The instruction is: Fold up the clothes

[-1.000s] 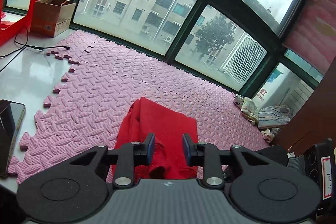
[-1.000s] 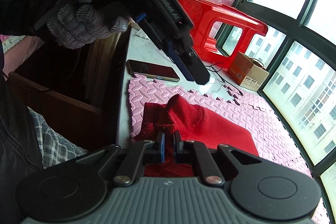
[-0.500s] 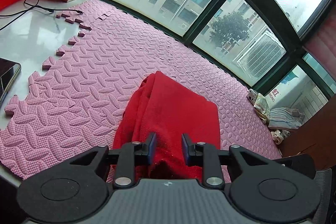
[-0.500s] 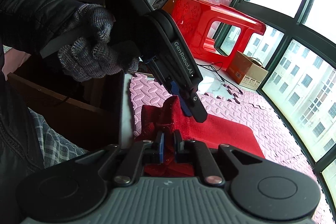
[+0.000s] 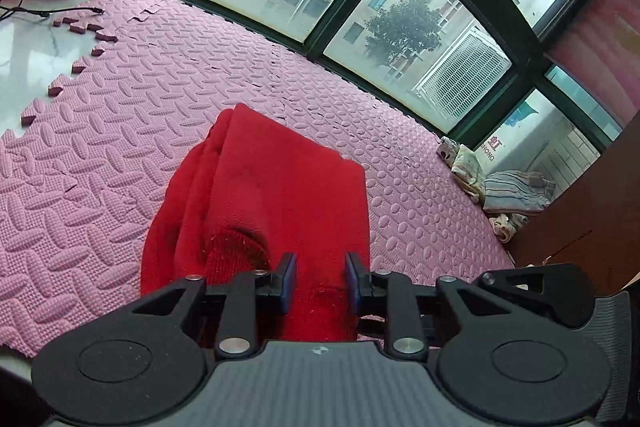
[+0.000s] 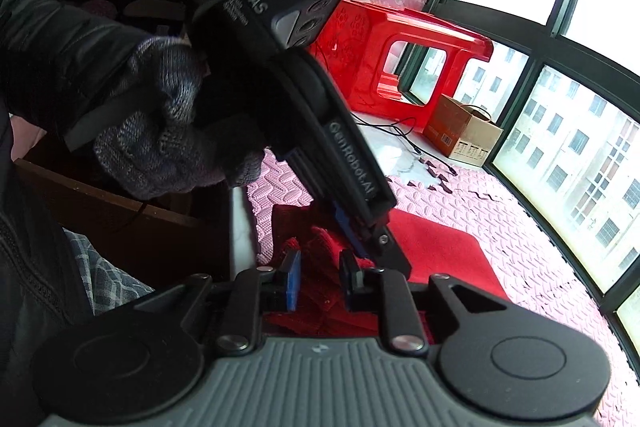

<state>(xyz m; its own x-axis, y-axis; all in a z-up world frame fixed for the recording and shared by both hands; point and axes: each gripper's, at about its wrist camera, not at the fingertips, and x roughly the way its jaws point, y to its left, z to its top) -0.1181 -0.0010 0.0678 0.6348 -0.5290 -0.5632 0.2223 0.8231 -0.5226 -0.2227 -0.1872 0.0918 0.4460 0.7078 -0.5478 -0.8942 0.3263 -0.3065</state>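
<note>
- Here, my left hand-held gripper [image 5: 317, 281] hung unclenched over the red sweater [image 5: 280, 195], folded on the pink foam mat [image 5: 120, 99].
- My right hand-held gripper [image 6: 319, 277] gaped too, gripping nothing.
- Soft, floppy knit; probably best pinched at a folded edge.
</note>
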